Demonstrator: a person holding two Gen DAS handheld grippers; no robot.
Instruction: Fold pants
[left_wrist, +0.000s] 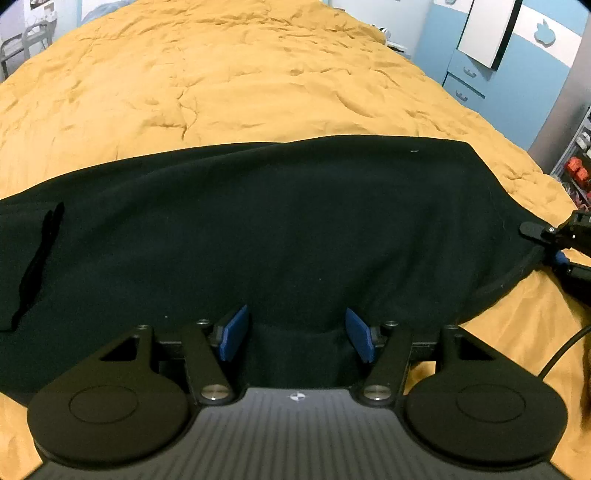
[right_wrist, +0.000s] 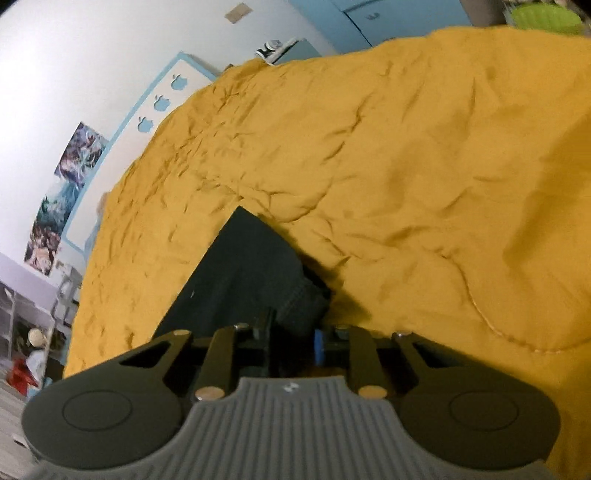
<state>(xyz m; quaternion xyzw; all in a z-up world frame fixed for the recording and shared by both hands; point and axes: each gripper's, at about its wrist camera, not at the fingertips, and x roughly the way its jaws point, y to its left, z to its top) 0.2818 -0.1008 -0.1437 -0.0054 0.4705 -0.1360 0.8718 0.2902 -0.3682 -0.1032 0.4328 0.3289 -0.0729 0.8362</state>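
Black pants (left_wrist: 277, 229) lie spread sideways across a mustard bedspread (left_wrist: 240, 74). My left gripper (left_wrist: 295, 332) hovers at their near edge, pointing steeply down. Its blue pads (left_wrist: 232, 332) stand wide apart and open, with a hump of the dark cloth between them that they do not press. At the right end of the pants my right gripper (left_wrist: 546, 243) reaches in from the side. In the right wrist view the right gripper (right_wrist: 293, 339) has its jaws drawn close, shut on the bunched edge of the pants (right_wrist: 236, 280).
The bedspread (right_wrist: 424, 166) runs far beyond the pants. A blue wardrobe (left_wrist: 480, 74) and a shelf with red items (left_wrist: 576, 170) stand to the right of the bed. A black cable (left_wrist: 561, 350) trails at the right. Posters (right_wrist: 70, 184) hang on the wall.
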